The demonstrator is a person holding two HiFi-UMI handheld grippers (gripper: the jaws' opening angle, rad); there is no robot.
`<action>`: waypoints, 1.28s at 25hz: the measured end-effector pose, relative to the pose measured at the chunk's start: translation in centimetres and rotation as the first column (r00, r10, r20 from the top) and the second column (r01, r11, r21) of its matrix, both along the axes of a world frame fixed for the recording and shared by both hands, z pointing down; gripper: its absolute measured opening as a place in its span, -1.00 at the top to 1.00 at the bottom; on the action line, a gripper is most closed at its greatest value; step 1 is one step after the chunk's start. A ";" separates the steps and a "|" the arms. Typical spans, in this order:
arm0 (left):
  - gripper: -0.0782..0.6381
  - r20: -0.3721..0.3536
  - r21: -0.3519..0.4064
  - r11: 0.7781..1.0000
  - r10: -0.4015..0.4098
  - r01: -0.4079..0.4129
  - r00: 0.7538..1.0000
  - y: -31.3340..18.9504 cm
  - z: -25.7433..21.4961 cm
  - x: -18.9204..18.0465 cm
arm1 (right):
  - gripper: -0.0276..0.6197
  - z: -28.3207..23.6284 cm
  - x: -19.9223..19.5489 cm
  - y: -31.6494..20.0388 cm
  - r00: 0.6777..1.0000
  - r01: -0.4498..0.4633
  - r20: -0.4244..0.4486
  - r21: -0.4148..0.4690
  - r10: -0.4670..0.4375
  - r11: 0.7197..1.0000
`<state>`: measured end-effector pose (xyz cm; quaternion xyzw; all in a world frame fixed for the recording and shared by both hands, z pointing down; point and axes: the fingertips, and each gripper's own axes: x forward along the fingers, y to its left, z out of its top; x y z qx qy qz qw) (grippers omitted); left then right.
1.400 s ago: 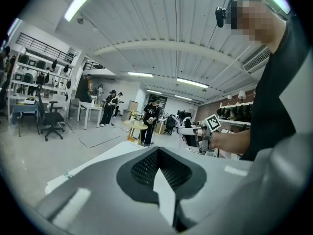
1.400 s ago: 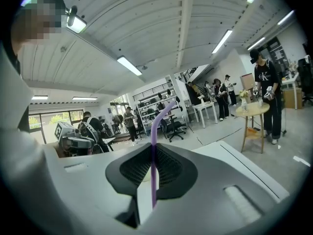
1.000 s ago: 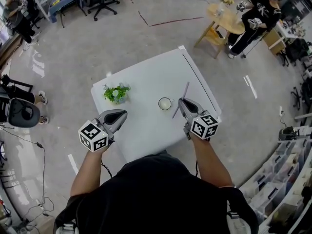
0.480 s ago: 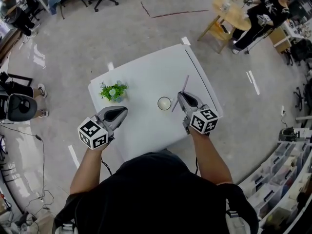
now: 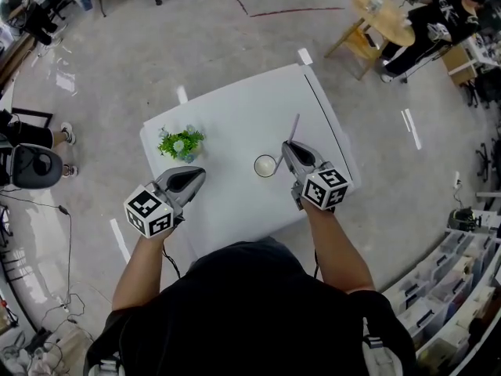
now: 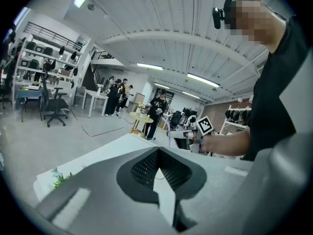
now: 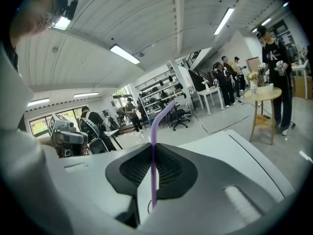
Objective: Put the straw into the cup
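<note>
A small white cup (image 5: 265, 165) stands near the middle of the white table (image 5: 235, 116). My right gripper (image 5: 287, 146) is just right of the cup and is shut on a purple straw (image 5: 294, 128), whose bent top sticks out beyond the jaws. In the right gripper view the straw (image 7: 153, 155) stands upright, pinched between the closed jaws of the right gripper (image 7: 153, 151). My left gripper (image 5: 199, 174) hovers over the table's left part, left of the cup. The left gripper (image 6: 157, 153) is shut and holds nothing.
A small potted green plant (image 5: 180, 143) sits on the table's left side, just beyond the left gripper. A round wooden table (image 5: 383, 14) with a person beside it is at the far right. Office chairs and shelves line the room's far left.
Both grippers have shifted a little over the table and sunk slightly. The straw stays clamped in the right gripper and now looks more upright beside the cup. The cup has not moved.
</note>
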<state>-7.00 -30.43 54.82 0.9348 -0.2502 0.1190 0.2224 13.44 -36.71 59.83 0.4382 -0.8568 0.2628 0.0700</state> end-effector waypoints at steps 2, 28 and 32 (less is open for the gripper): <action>0.78 0.000 -0.011 1.000 -0.008 0.008 1.000 -0.1 0.5 0.0 | 0.76 0.6 -0.4 -0.3 1.000 0.014 -0.001 -0.006 -0.014 1.000; 0.78 0.011 -0.108 0.993 -0.037 0.038 0.999 -0.7 4.6 1.5 | 0.76 8.5 -2.4 -1.6 0.995 0.100 0.005 -0.124 -0.100 0.987; 0.78 0.005 -0.116 0.992 -0.044 0.044 0.999 -0.4 5.0 1.9 | 0.76 9.4 -2.3 -1.2 0.994 0.110 -0.003 -0.140 -0.112 0.984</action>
